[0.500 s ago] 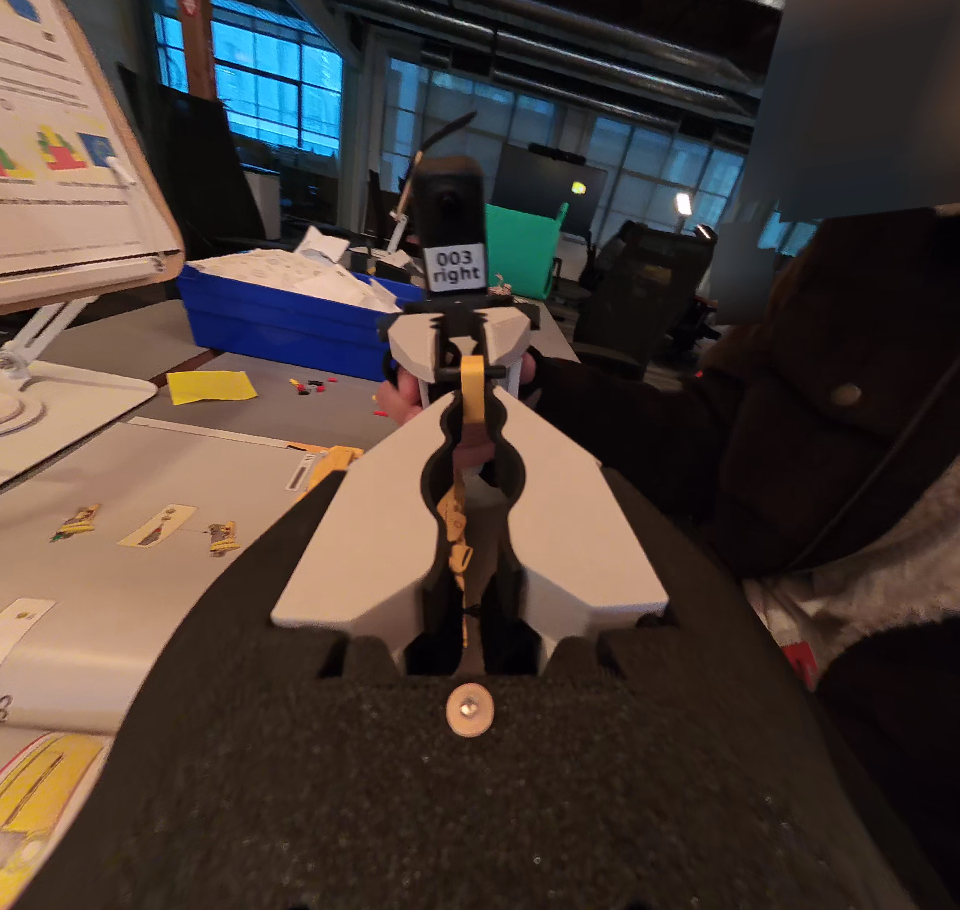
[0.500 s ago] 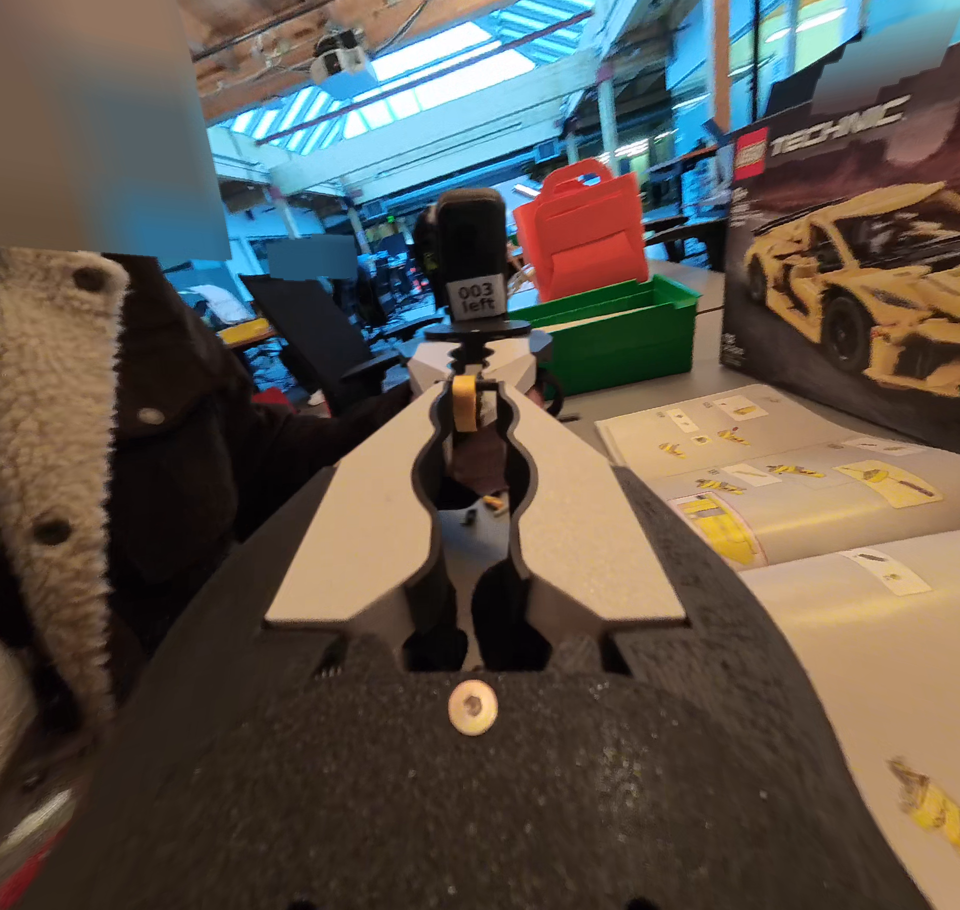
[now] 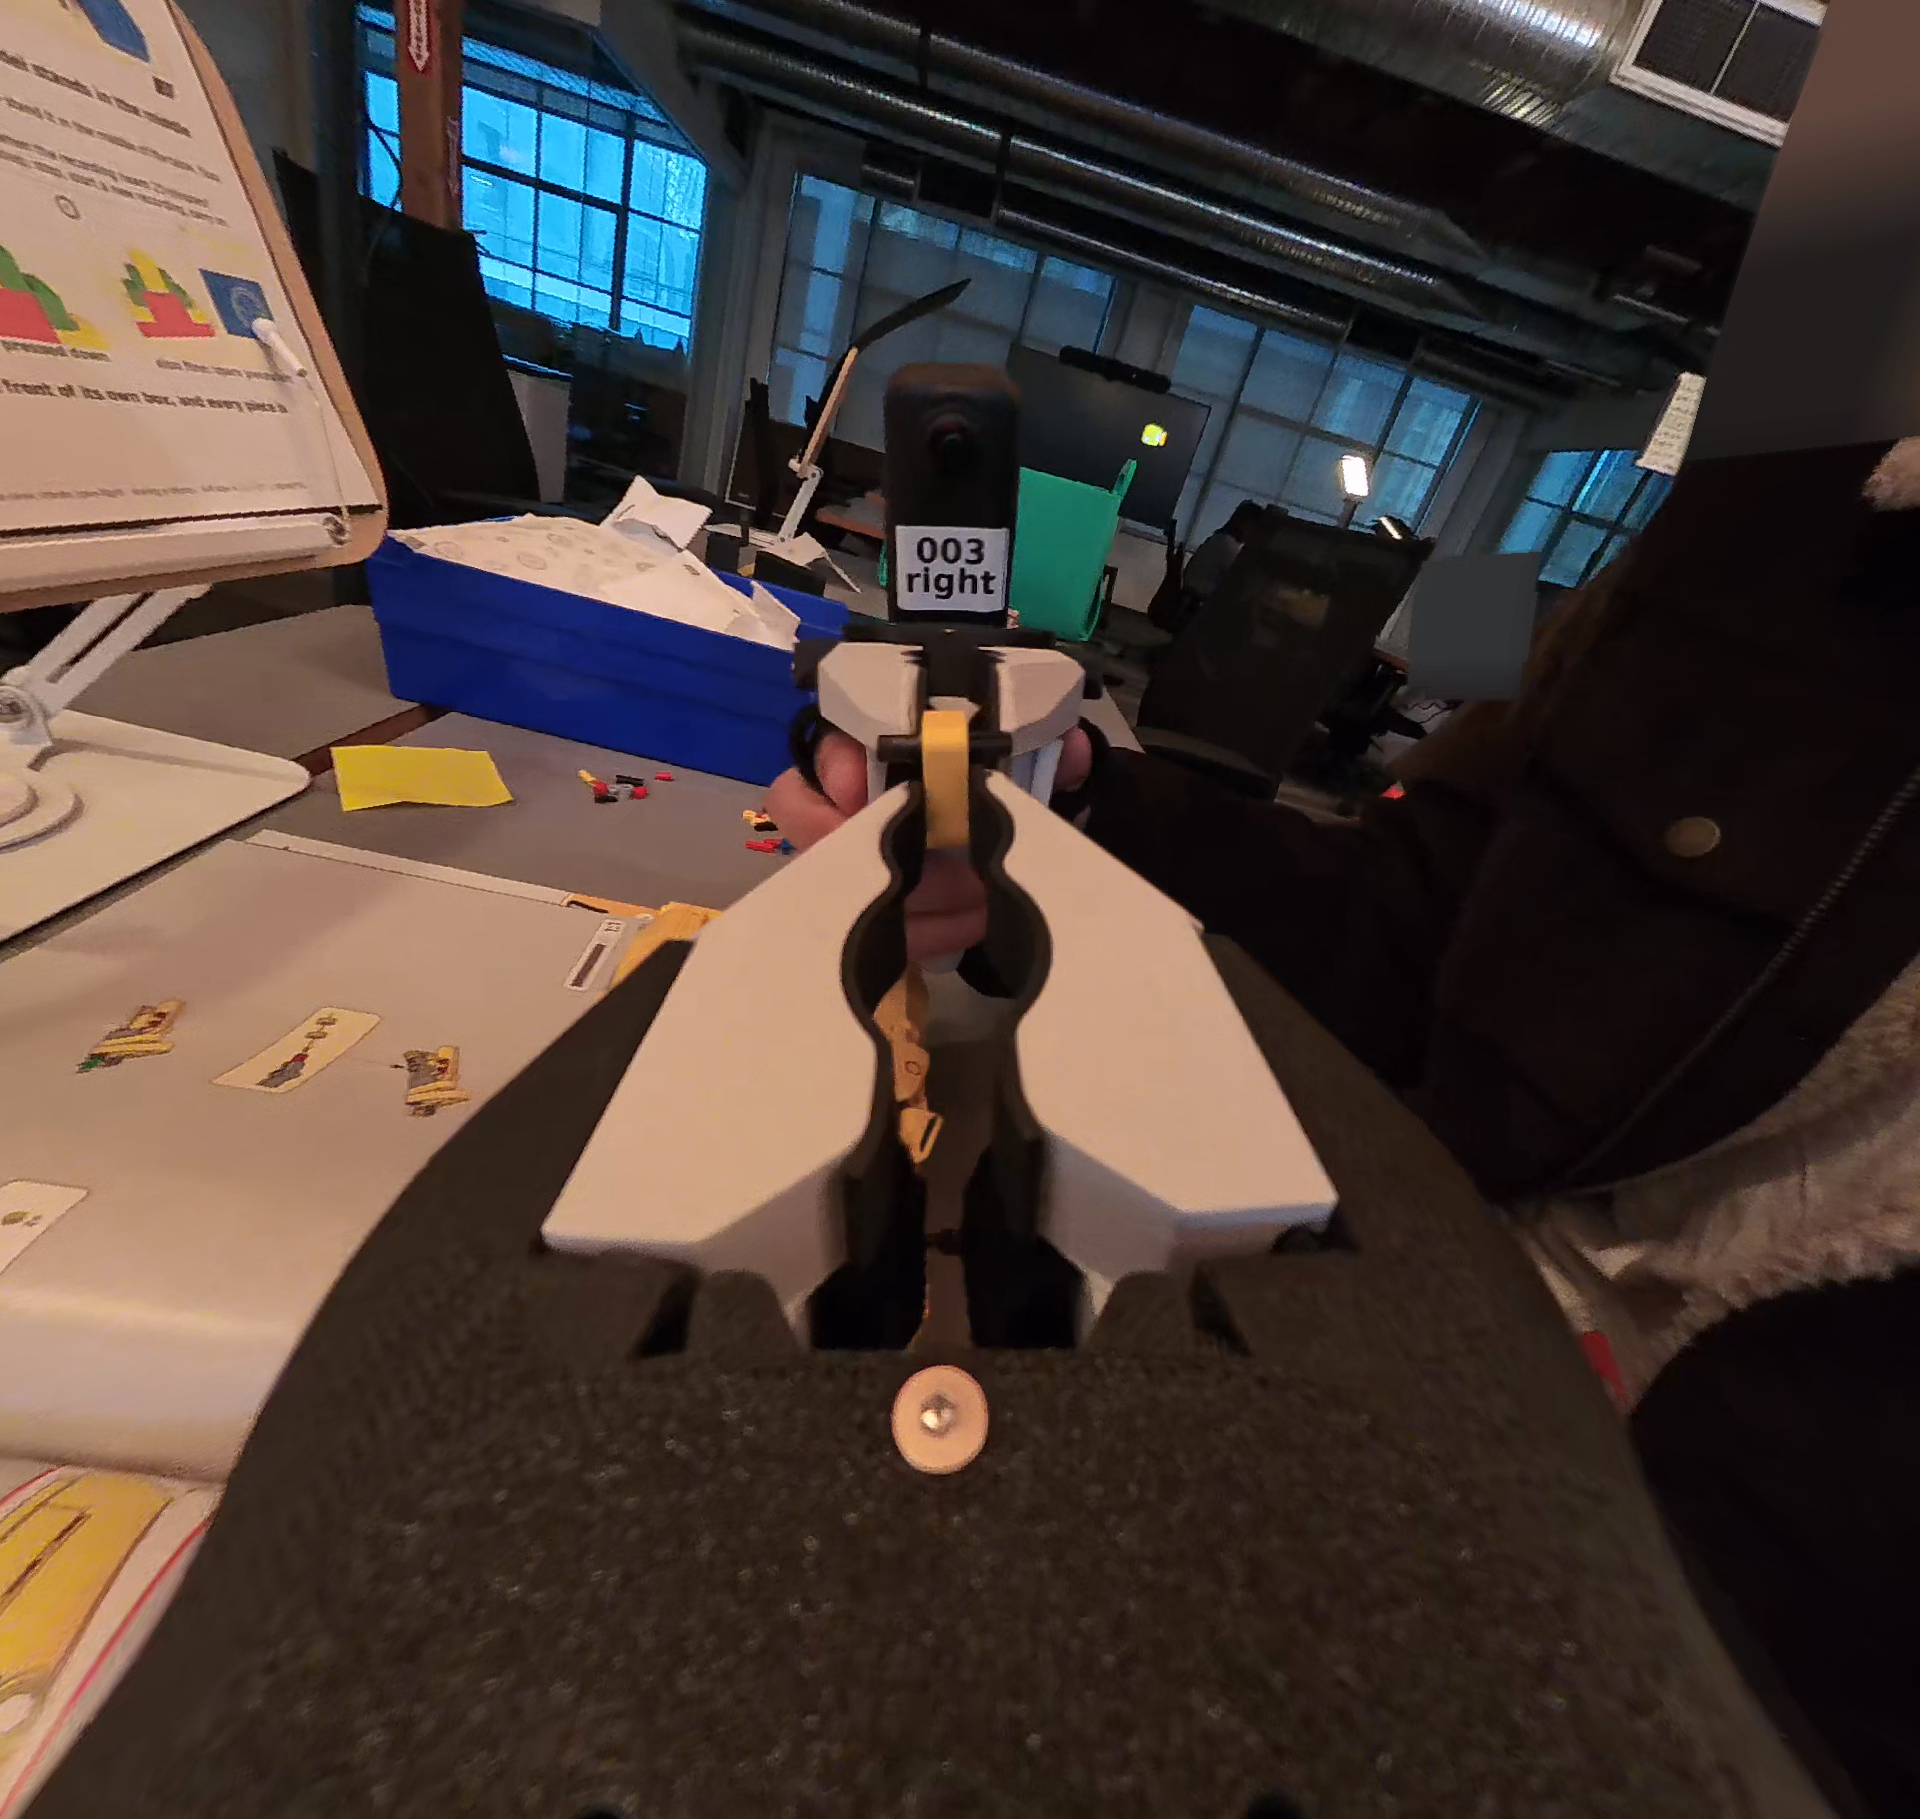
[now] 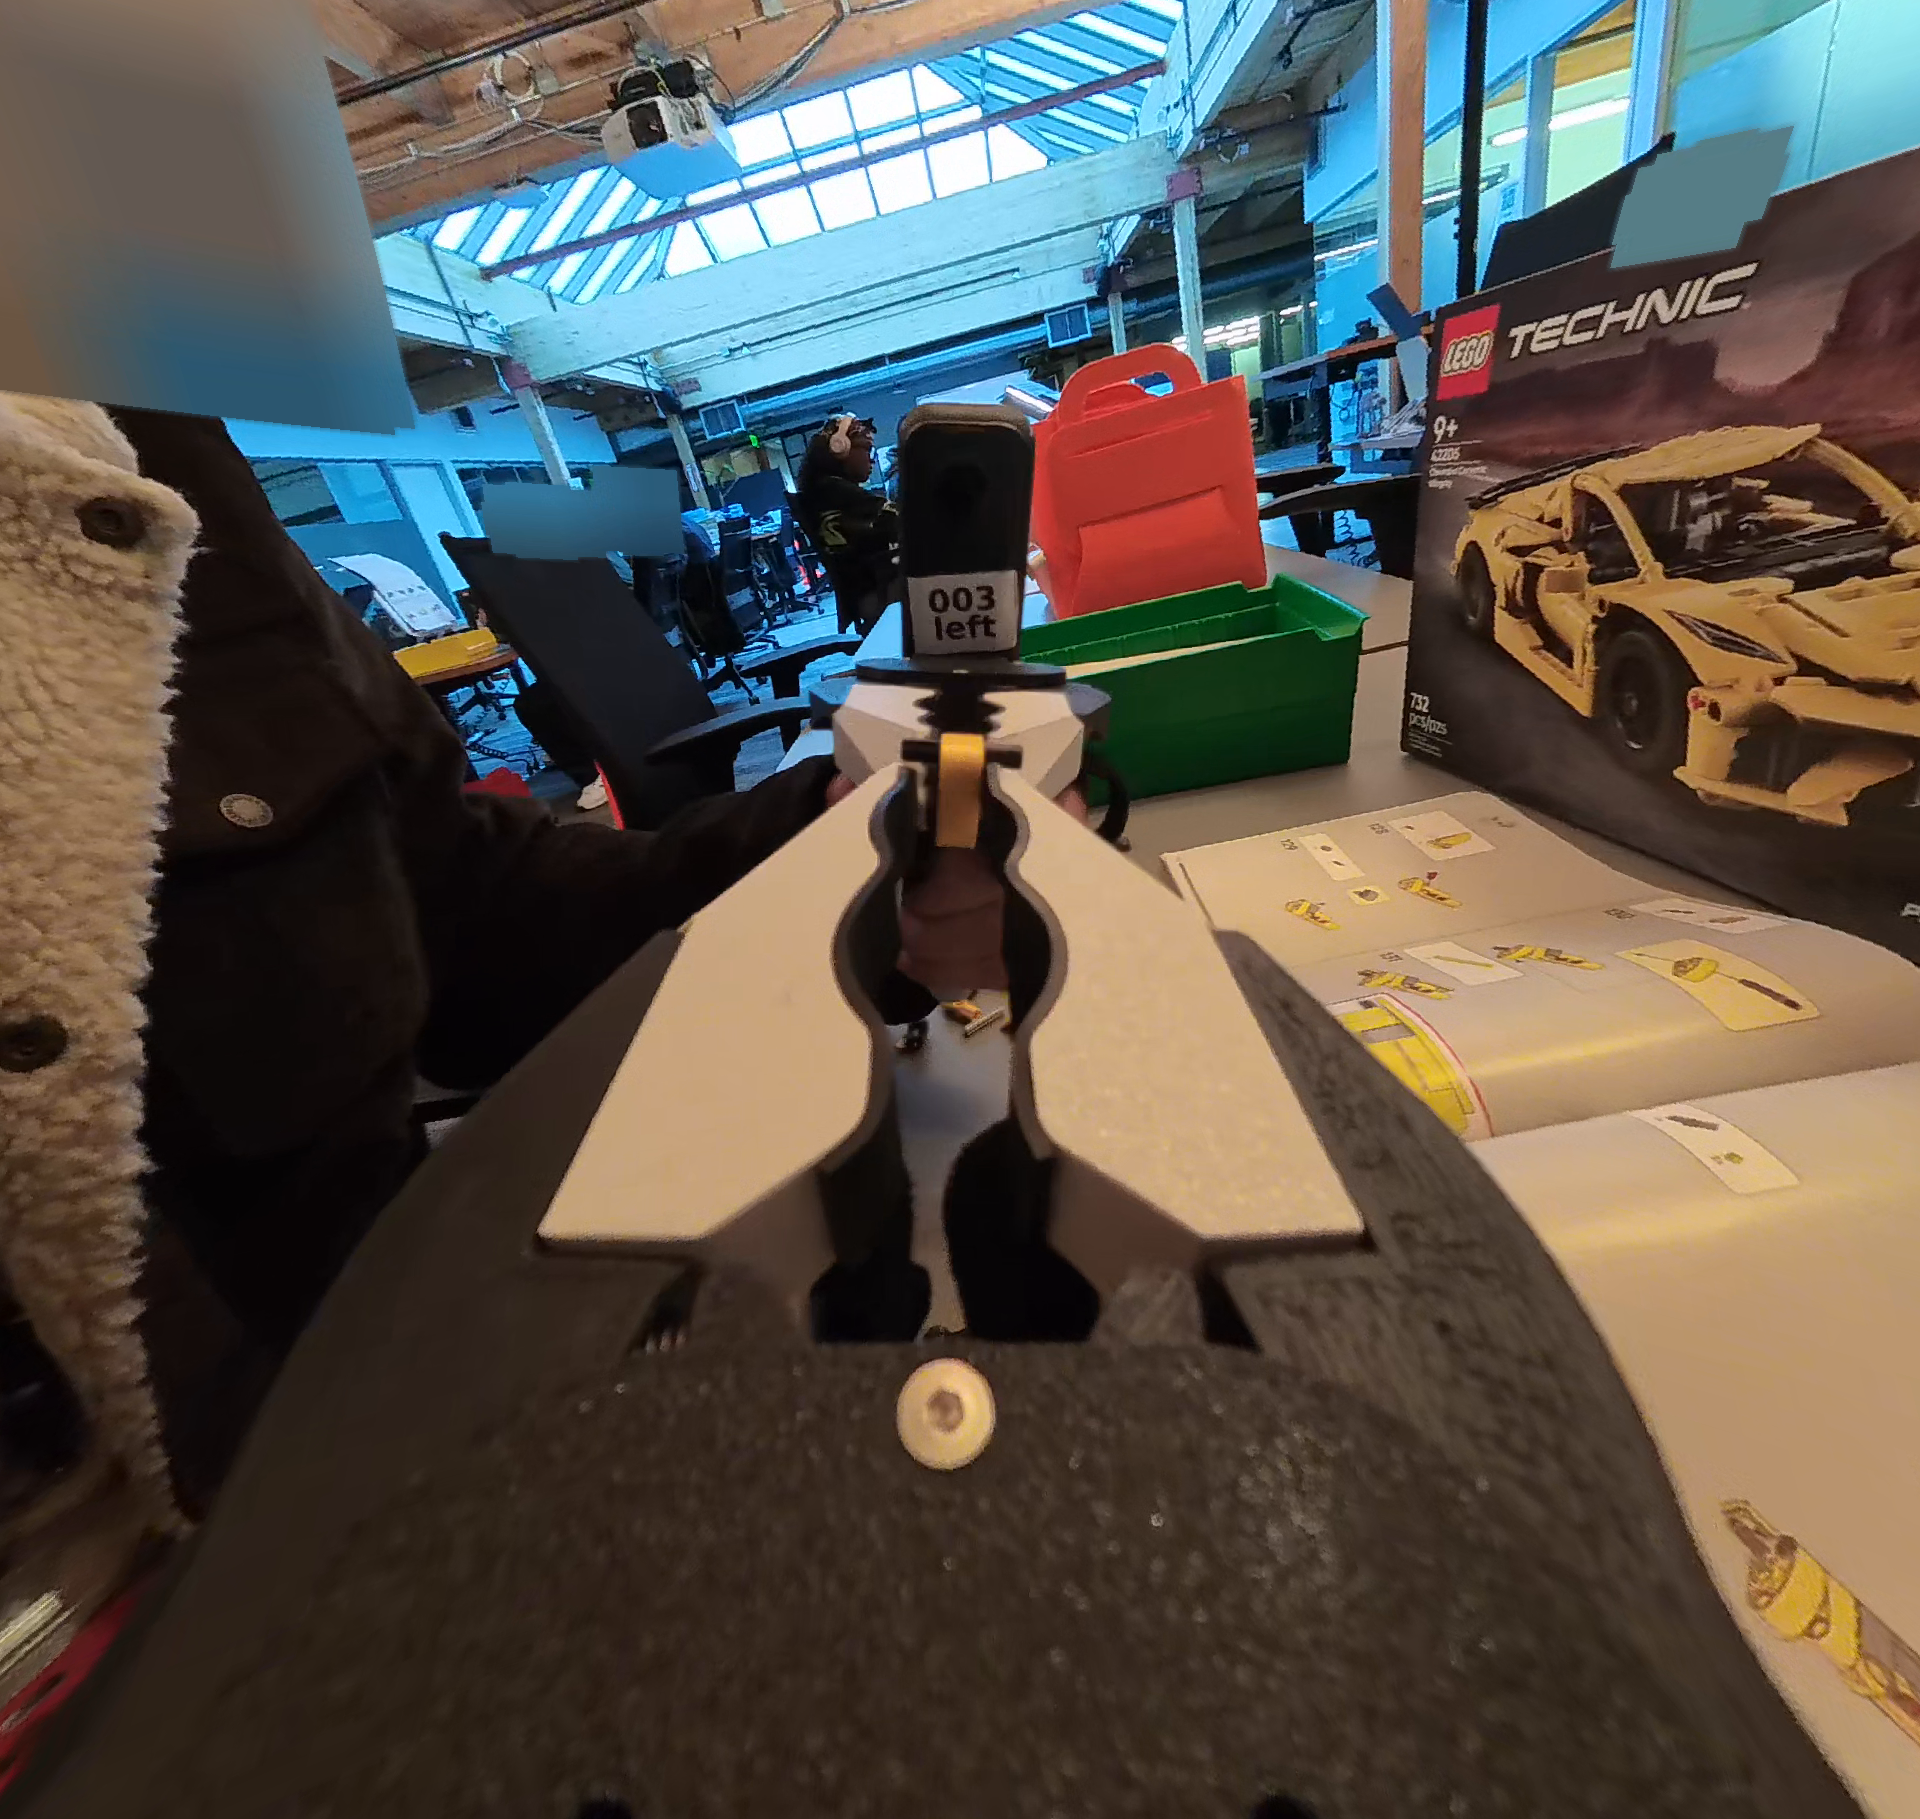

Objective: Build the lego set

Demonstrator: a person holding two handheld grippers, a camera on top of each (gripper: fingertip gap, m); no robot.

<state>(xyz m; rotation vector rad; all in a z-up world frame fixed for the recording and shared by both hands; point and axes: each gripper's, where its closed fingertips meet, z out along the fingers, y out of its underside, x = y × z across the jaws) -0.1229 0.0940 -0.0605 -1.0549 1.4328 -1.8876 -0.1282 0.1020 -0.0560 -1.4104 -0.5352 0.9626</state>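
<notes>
Left claw (image 3: 943, 813) and right claw (image 4: 951, 803) tip-to-tip — yellow piece (image 3: 945, 777) pinched, mid-air.

Each wrist camera looks forward along its own fingers, close above the table (image 3: 540, 839); the views face each other and share the yellow piece (image 3: 943, 782) between the tips.

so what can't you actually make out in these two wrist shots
- Yellow lego piece, left wrist view: pinched between both grippers' tips; its lower end is hidden by the white fingers.
- Small loose lego bits on the grey table, left wrist view: too small to identify.
- Blue plastic bin, left wrist view: contents covered by white paper.
- Open instruction booklet, right wrist view: cut off by the right edge.
</notes>
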